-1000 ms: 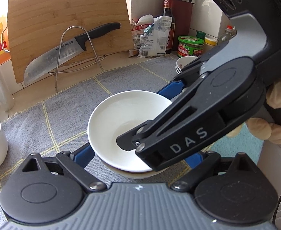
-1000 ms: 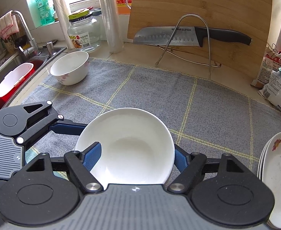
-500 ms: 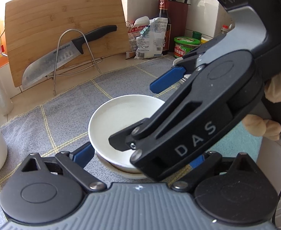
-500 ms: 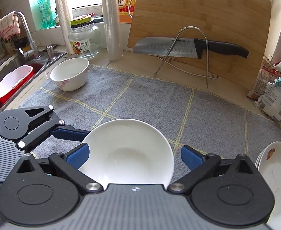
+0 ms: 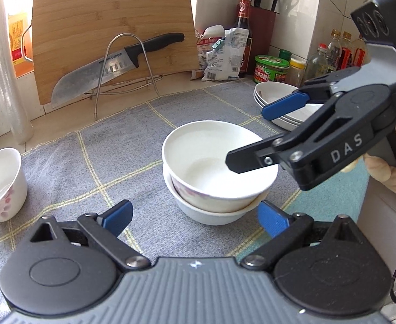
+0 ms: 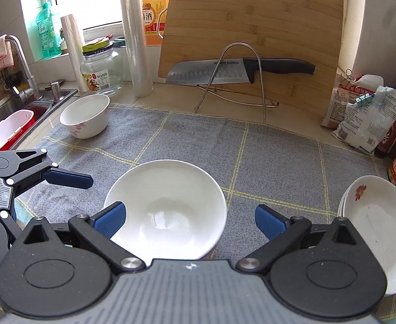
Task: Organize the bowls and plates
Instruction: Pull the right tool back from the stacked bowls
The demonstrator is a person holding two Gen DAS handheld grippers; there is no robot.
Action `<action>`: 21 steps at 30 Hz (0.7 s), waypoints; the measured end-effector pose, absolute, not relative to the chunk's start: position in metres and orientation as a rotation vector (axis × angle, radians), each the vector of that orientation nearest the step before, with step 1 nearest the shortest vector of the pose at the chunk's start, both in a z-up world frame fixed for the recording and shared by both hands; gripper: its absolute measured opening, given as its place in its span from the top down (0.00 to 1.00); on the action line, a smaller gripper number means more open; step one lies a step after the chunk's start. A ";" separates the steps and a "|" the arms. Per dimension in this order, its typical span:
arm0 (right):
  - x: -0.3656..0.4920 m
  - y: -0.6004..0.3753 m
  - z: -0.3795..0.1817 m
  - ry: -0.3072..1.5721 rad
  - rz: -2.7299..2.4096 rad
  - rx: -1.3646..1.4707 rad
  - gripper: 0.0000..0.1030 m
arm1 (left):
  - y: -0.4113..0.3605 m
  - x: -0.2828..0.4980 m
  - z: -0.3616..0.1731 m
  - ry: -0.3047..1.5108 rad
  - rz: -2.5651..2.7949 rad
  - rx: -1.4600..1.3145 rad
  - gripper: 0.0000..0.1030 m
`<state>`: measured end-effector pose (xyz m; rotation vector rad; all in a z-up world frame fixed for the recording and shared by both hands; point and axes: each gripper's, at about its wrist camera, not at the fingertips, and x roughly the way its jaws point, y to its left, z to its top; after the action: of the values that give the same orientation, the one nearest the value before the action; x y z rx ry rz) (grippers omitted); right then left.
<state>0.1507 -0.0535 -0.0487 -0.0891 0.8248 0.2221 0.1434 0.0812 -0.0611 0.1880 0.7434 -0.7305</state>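
Two white bowls (image 5: 219, 170) sit nested on the grey checked cloth (image 5: 95, 159); the upper one also shows in the right wrist view (image 6: 168, 210). My left gripper (image 5: 195, 218) is open, its blue pads either side of the stack, a little back from it. My right gripper (image 6: 190, 220) is open and empty above the stack; it also shows in the left wrist view (image 5: 257, 135). A third white bowl (image 5: 1, 183) with pink flowers stands at the cloth's far left, seen too in the right wrist view (image 6: 86, 116). A stack of white plates (image 6: 378, 232) lies at the right.
A bamboo cutting board (image 6: 252, 40) leans at the back with a knife (image 6: 238, 71) on a wire stand. Bags, bottles and jars (image 5: 270, 67) crowd the back right. A sink (image 6: 12, 118) with a red tub lies left. A glass jar (image 6: 101, 70) stands near it.
My right gripper opened, let go of the top bowl and lifted off it. My left gripper also opened and drew back. The bowl now rests nested in the lower one.
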 end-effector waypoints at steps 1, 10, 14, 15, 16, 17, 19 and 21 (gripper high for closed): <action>0.147 -0.052 -0.049 0.822 0.212 -0.090 0.00 | 0.083 0.142 -0.062 0.743 -0.727 0.190 0.04; 0.123 -0.034 -0.055 0.817 0.168 -0.101 0.00 | 0.106 0.141 -0.072 0.779 -0.700 0.183 0.04; 0.119 -0.023 -0.054 0.810 0.147 -0.104 0.00 | 0.116 0.142 -0.072 0.796 -0.699 0.178 0.04; 0.119 -0.021 -0.052 0.806 0.145 -0.105 0.00 | 0.118 0.142 -0.072 0.799 -0.693 0.176 0.04; 0.118 -0.019 -0.051 0.804 0.147 -0.105 0.00 | 0.120 0.142 -0.070 0.800 -0.689 0.172 0.04; 0.119 -0.018 -0.050 0.800 0.149 -0.105 0.00 | 0.122 0.141 -0.069 0.799 -0.683 0.166 0.04; 0.119 -0.018 -0.046 0.789 0.160 -0.105 0.00 | 0.124 0.140 -0.066 0.796 -0.663 0.151 0.04; 0.120 -0.018 -0.043 0.777 0.187 -0.113 0.00 | 0.127 0.137 -0.064 0.789 -0.629 0.134 0.04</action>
<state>0.1202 -0.0176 -0.0429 -0.1125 0.7775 0.1873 0.1374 0.1275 -0.0643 0.1341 0.7893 -0.6289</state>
